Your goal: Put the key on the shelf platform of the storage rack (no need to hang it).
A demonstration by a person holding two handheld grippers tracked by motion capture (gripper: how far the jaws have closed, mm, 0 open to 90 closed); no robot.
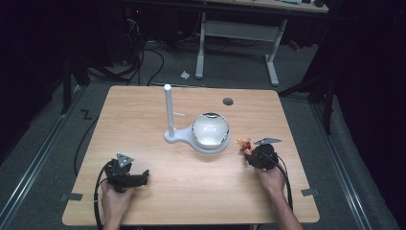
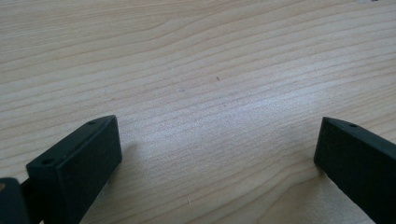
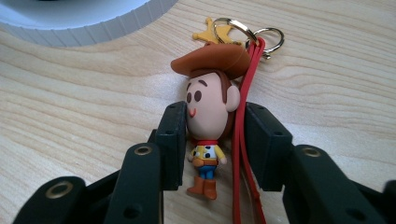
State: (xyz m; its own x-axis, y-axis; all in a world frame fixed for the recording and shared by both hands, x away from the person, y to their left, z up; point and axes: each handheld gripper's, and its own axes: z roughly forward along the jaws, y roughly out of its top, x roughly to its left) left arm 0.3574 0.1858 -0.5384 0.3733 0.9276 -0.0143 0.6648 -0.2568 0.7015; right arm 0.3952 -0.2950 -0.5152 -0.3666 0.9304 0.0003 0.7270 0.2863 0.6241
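Observation:
A small cowboy figure keychain point(image 3: 208, 107) with a brown hat, a red strap and metal rings lies on the wooden table point(image 1: 158, 201). My right gripper point(image 3: 211, 140) is shut on the figure's head, one pad on each side, with the red strap caught against the right pad. In the high view the keychain point(image 1: 244, 143) sticks out past the right gripper point(image 1: 252, 153) at the table's right. The left gripper point(image 1: 143, 177) rests near the front left, held by a hand. Its jaws stand wide apart over bare wood, the left gripper point(image 2: 217, 154) open.
A white stand point(image 1: 168, 112) with a tall post and a round base holds a shiny bowl point(image 1: 210, 129) at the table's middle, just left of the right gripper. A cable hole point(image 1: 228, 101) sits toward the far edge. The stand's ribbed white base point(image 3: 88, 23) shows close ahead.

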